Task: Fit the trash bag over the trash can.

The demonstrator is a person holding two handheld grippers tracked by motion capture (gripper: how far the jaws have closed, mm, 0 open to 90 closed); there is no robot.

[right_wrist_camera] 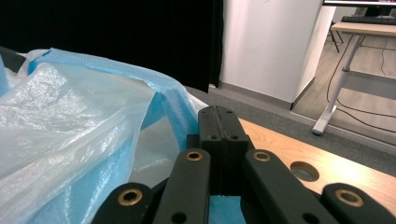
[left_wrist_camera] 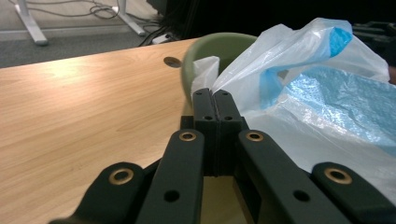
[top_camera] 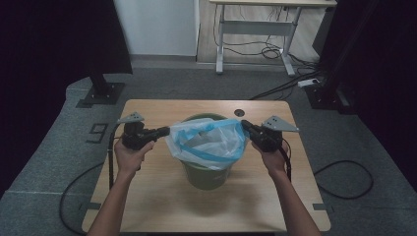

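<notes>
Round green bin (top_camera: 206,176) stands mid-table (top_camera: 147,196), smooth plastic, slightly tapered toward its base. A thin, crinkly bag (top_camera: 209,142), translucent white with a glossy blue band along its mouth, is draped over the bin's rim and stretched wide between the two grippers.

Left gripper (top_camera: 164,131): black jaws pressed together, pinching the bag's edge at the bin's left side. Its own view shows the flat jaw tips (left_wrist_camera: 215,109) closed flush, a white fold of film (left_wrist_camera: 205,70) rising just past them, the bin's rim (left_wrist_camera: 224,44) behind. A hand (top_camera: 129,156) grips its body; a grey three-cornered plate (top_camera: 131,118) sits on top.

Right gripper (top_camera: 247,127): jaws likewise closed tight, pinching the blue-banded edge at the bin's right side. In its own view the blue hem (right_wrist_camera: 173,100) runs straight into the closed tips (right_wrist_camera: 219,126); the film beside it is wrinkled and shiny. Hand (top_camera: 273,158) behind it, grey plate (top_camera: 278,123) above.

Table top is pale wood grain, rounded corners, with a small round cable hole (top_camera: 239,112) near the far edge. Grey carpet (top_camera: 344,147) around; a black cable (top_camera: 344,179) loops on it at right.
</notes>
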